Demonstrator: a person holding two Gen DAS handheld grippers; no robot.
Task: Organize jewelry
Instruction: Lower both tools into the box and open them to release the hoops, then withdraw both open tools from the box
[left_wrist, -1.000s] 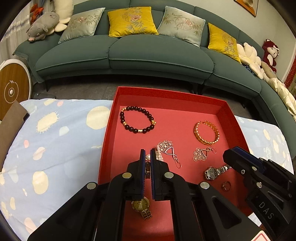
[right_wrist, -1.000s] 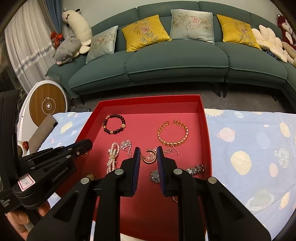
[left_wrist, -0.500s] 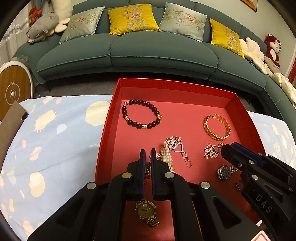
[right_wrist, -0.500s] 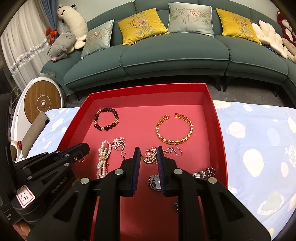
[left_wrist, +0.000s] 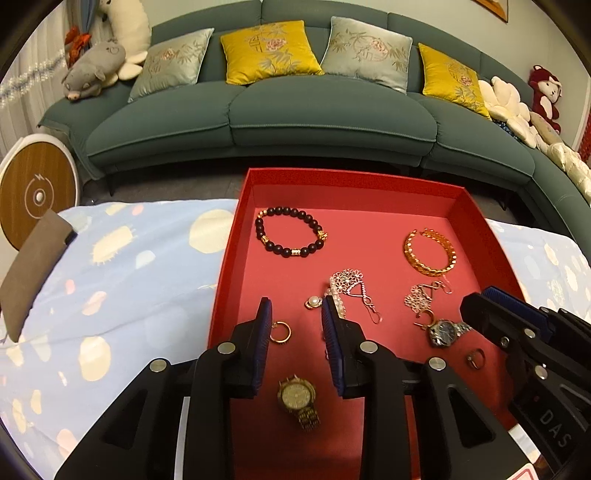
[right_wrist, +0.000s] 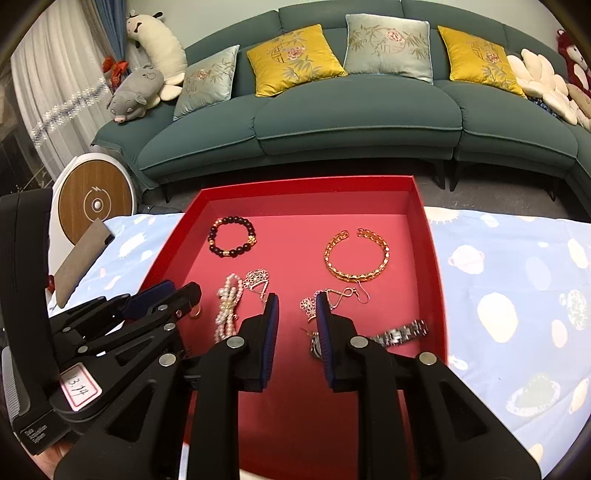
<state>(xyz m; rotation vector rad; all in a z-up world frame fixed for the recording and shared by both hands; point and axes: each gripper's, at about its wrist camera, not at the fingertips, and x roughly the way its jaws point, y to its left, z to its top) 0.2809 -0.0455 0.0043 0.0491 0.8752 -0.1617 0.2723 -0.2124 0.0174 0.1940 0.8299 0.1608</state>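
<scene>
While opening, left tool (left_wrist: 296, 313) holds nothing.

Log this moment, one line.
left tool: opening, empty, gold ring beside it | right tool: opening, empty | jewelry in red tray

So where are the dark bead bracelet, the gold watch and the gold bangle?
dark bead bracelet (left_wrist: 290, 232), left wrist view, on its near beads.
gold watch (left_wrist: 295, 395), left wrist view, on its dial.
gold bangle (right_wrist: 356, 275), right wrist view, on its near links.
</scene>
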